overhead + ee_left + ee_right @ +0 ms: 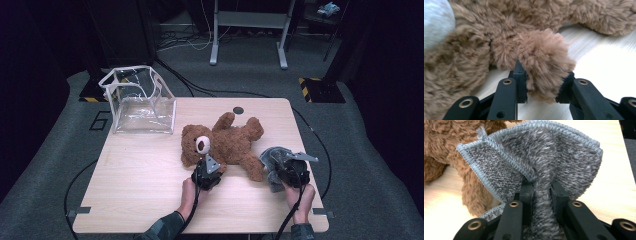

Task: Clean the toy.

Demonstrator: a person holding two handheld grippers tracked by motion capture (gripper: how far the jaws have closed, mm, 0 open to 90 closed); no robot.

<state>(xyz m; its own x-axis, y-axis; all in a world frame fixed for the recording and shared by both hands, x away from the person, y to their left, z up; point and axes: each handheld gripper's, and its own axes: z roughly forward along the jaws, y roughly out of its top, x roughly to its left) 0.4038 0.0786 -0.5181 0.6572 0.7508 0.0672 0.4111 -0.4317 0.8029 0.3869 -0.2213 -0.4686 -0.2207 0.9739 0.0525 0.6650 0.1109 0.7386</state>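
A brown teddy bear (225, 142) lies on its back in the middle of the wooden table (135, 190). The left gripper (208, 170) clamps one of the bear's paws (544, 62), while the right gripper (287, 170) pinches a fold of grey cloth (544, 170) beside the bear's leg
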